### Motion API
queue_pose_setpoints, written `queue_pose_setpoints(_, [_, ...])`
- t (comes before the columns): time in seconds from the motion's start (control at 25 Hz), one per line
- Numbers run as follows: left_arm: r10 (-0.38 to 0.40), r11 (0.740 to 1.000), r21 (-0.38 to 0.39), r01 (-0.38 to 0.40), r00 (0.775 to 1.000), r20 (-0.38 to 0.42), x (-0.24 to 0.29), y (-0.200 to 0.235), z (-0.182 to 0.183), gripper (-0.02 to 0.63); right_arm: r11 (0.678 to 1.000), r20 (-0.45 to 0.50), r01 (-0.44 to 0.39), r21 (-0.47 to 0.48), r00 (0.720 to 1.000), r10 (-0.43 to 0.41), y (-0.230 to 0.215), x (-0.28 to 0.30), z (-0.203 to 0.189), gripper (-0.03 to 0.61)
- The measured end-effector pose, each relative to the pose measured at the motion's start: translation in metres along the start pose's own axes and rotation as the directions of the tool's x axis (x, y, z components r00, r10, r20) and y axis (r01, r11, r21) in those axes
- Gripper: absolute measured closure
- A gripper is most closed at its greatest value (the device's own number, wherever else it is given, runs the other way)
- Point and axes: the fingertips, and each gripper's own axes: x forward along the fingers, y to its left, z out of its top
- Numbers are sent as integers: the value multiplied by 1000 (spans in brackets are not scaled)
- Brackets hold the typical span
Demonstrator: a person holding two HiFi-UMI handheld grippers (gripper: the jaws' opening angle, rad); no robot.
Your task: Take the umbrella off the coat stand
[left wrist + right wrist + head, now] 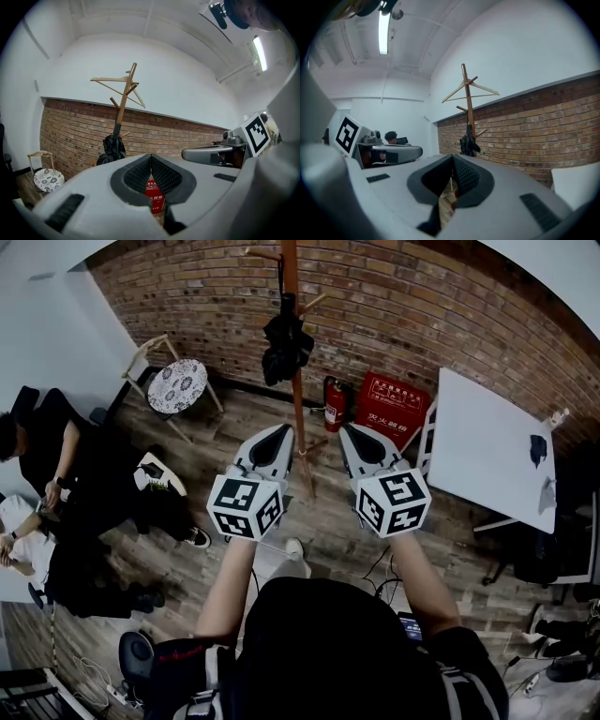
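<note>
Brick wall [422,296] at back; wooden coat stand [298,409] in front of it w/ folded black umbrella [286,348] hanging high on it. Left tool [279,435] & right tool [349,433] both closed, empty, side by side, apart from stand.

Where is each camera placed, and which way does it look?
Head view: on the person's head, looking steeply down at the coat stand; forearms, left tool, right tool show.
Left gripper view: on the left tool, facing the brick wall and umbrella; right tool at right.
Right gripper view: on the right tool, facing the stand; left tool at left.
All three share the stand and umbrella.
</note>
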Motion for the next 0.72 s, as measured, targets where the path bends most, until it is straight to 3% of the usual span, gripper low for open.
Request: queue_pose_setpoints(0.72, [-56, 998, 5, 56, 998, -4, 65, 78, 25, 594, 999, -13, 41, -9, 999, -41, -25, 98, 23, 549])
